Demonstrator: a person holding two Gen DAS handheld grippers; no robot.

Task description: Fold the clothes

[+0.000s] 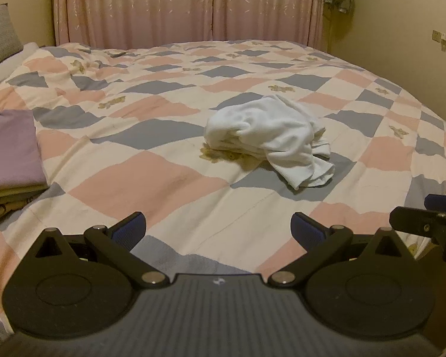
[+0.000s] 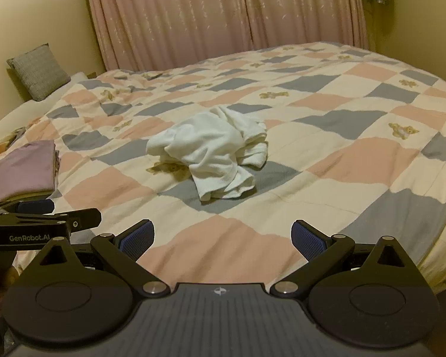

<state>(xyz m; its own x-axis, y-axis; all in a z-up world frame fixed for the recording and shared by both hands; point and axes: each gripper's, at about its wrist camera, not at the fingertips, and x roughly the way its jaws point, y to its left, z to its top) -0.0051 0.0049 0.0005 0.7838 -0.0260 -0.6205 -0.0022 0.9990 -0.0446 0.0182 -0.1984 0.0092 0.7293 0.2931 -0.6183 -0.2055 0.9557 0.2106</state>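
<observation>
Both claws, left claw (image 1: 218, 229) and right claw (image 2: 223, 238), are hanging released, empty, facing the crumpled white garment (image 1: 267, 138) on the bed (image 1: 163, 184); reaching for its edges seems next.

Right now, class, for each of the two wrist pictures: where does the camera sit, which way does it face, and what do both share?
Left wrist: sits behind the left tool, open, facing across the bed toward the pink curtain; the right tool's tip shows at the right edge.
Right wrist: sits behind the right tool, open, facing the same way; the left tool shows at the left edge.
Shared: crumpled white garment, folded purple stack, checked quilt, grey cushion.
</observation>
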